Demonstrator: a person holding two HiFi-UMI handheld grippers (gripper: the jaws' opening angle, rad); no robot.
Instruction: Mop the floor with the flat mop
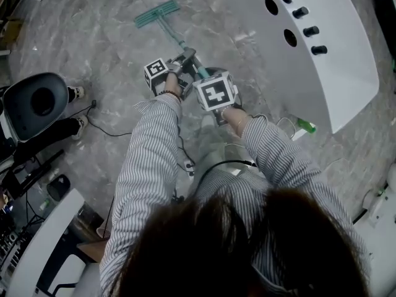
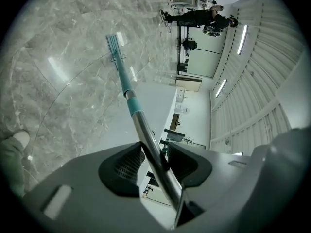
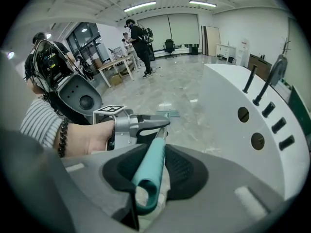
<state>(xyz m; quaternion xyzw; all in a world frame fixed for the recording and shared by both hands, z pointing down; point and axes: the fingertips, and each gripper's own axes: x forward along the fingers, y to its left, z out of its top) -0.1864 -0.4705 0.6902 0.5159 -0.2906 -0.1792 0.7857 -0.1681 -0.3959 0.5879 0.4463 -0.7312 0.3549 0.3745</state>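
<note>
The flat mop lies with its teal head (image 1: 156,14) on the grey marble floor ahead of me, its pole (image 1: 175,37) slanting back to my hands. My left gripper (image 1: 184,59) is shut on the steel part of the pole (image 2: 150,144), below the teal collar (image 2: 132,103); the mop head (image 2: 114,42) shows far along the pole. Just behind, my right gripper (image 1: 209,78) is shut on the teal handle end (image 3: 150,171). In the right gripper view the left gripper (image 3: 141,125) is straight ahead, and the mop head (image 3: 167,114) lies on the floor beyond.
A white curved counter (image 1: 322,54) with black holes and pegs fills the right side. A dark round seat-like unit (image 1: 37,101) and someone's shoes stand at left. Cables (image 1: 108,129) and a green object (image 1: 305,125) lie near my feet. A person (image 3: 138,38) stands far off.
</note>
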